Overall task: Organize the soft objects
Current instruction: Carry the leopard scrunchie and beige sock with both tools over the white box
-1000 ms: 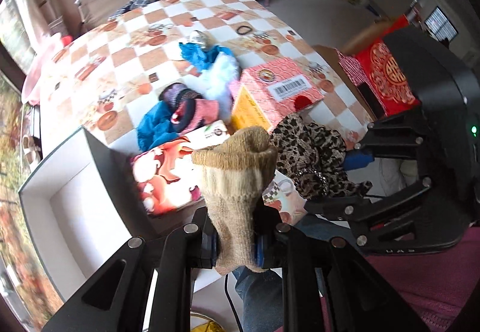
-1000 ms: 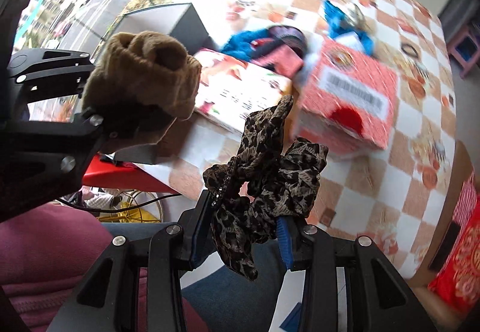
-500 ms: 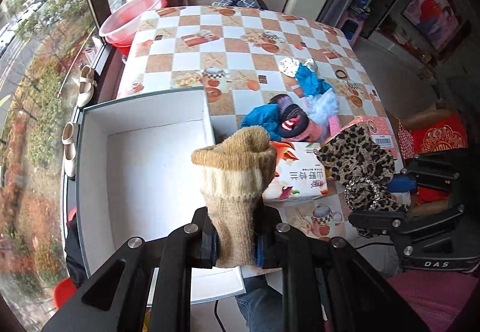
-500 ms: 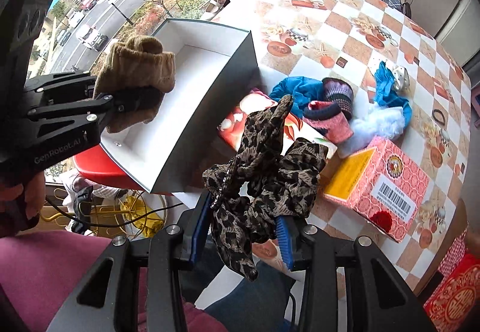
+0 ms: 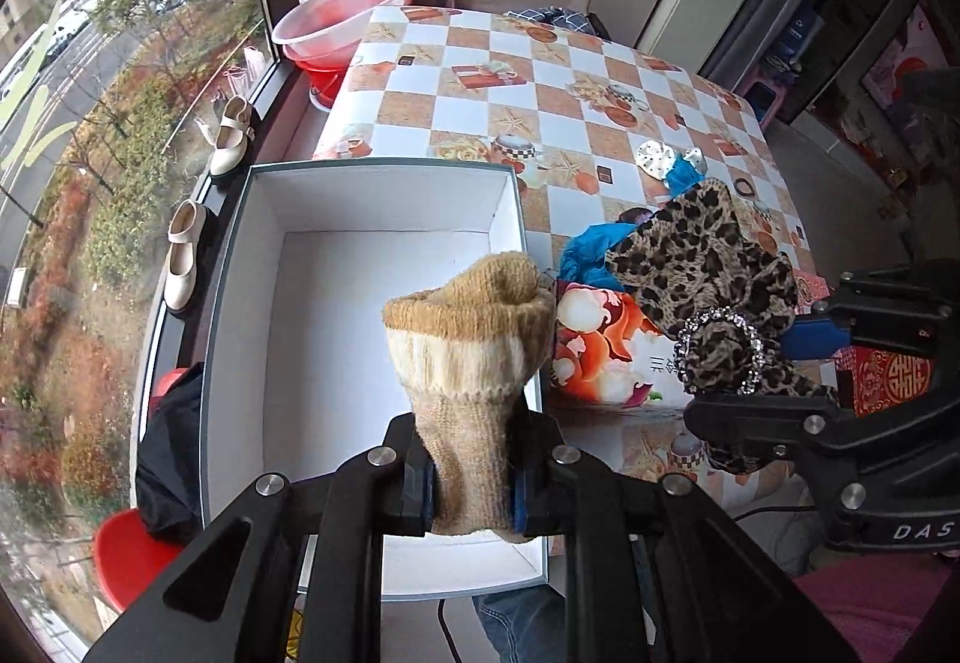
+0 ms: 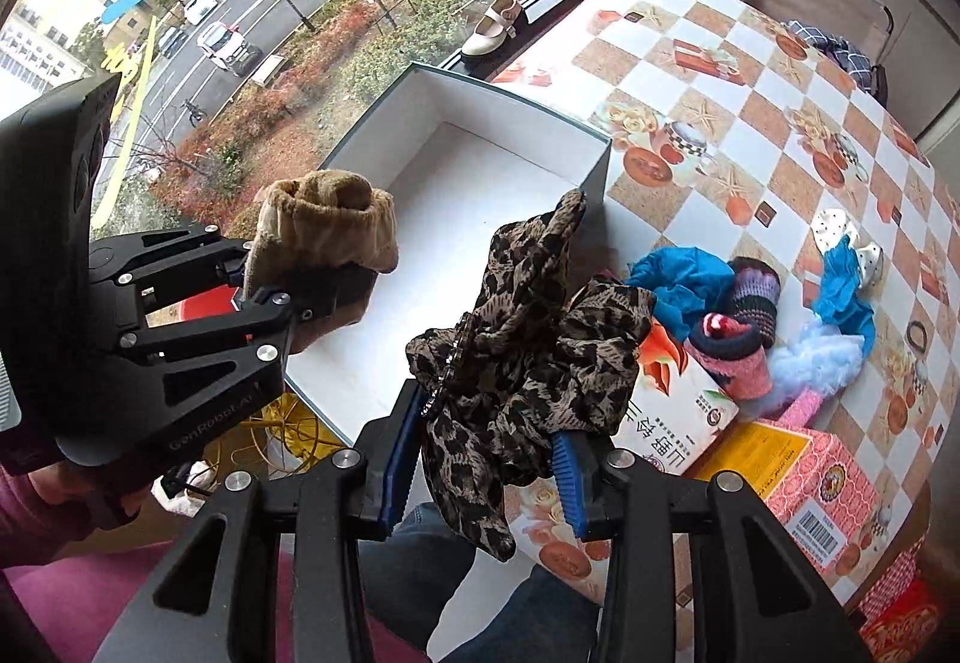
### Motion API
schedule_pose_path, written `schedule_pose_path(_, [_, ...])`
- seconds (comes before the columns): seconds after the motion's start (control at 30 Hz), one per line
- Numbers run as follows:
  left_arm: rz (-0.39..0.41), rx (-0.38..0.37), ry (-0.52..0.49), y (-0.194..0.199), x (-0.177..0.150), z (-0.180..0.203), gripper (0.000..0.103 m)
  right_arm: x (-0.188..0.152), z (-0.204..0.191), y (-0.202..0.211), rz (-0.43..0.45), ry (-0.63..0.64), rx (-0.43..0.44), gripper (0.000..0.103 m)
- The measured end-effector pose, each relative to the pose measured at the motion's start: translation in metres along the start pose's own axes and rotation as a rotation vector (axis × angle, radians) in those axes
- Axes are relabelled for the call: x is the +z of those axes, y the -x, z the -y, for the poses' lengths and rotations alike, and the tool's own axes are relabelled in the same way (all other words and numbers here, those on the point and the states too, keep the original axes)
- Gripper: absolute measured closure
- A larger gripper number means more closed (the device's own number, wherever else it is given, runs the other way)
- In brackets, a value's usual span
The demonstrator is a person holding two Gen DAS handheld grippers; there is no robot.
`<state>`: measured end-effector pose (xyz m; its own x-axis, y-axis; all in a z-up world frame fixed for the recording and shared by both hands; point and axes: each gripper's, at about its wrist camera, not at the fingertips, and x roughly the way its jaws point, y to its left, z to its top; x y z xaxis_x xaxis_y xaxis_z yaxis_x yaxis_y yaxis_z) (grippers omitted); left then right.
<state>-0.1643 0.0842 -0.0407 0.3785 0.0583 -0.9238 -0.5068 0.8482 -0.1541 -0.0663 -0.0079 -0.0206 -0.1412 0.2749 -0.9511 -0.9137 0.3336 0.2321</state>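
My left gripper (image 5: 471, 489) is shut on a beige knitted sock (image 5: 474, 363) and holds it above the near right part of an open white box (image 5: 336, 315). The sock also shows in the right wrist view (image 6: 327, 225). My right gripper (image 6: 486, 474) is shut on a leopard-print scrunchie (image 6: 528, 357), held above the table just right of the box (image 6: 480, 183). The scrunchie also shows in the left wrist view (image 5: 708, 273). More soft things lie on the table: a blue cloth (image 6: 678, 285), rolled socks (image 6: 738, 339), a pale blue puff (image 6: 816, 357).
A flowered tissue box (image 6: 678, 417) and a pink carton (image 6: 810, 483) lie right of the white box. A red basin (image 5: 345, 18) stands at the table's far left corner. Shoes (image 5: 231, 141) sit on the window sill. A silver hair clip (image 5: 660, 159) lies farther back.
Both grippers have swung left from above the tissue box and carton. The sock now hangs over the white box, and the scrunchie has come beside the box's right wall.
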Motion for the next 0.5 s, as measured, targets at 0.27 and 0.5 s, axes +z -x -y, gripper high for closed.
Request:
schedule_pose_path(0.27, [0.007,0.028,0.06,0.0,-0.003,-0.02,0.084,0.014,-0.009,-0.009,-0.025,0.054,-0.004,0.062])
schedule_pose_path(0.5, [-0.018,0.097,0.108,-0.01,-0.01,-0.039,0.084,0.023,-0.013,-0.021,-0.044,0.075,0.011,0.062])
